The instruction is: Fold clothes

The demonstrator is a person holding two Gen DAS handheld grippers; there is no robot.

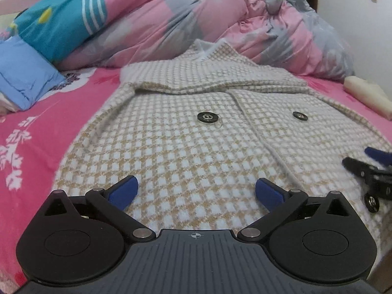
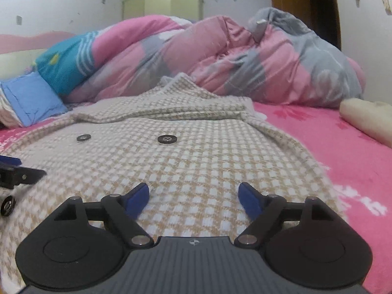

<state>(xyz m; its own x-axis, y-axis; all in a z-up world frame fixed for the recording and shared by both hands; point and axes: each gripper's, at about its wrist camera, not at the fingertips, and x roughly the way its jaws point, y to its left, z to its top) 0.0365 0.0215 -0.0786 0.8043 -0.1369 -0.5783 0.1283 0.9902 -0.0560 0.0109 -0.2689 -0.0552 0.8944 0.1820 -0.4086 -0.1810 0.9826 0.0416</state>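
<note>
A beige-and-white checked coat with black buttons lies flat on the pink bed sheet, collar toward the quilt. My left gripper hovers over the coat's near hem, open, its blue pads wide apart with only cloth beneath them. In the right wrist view the same coat fills the middle, and my right gripper is open above its near right part, nothing pinched. Each gripper's black finger shows at the edge of the other's view: the right one and the left one.
A bunched pink, grey and teal quilt lies behind the coat. A blue pillow sits at the left, and a cream folded cloth at the right edge of the bed. A wooden door and a pale cabinet stand beyond.
</note>
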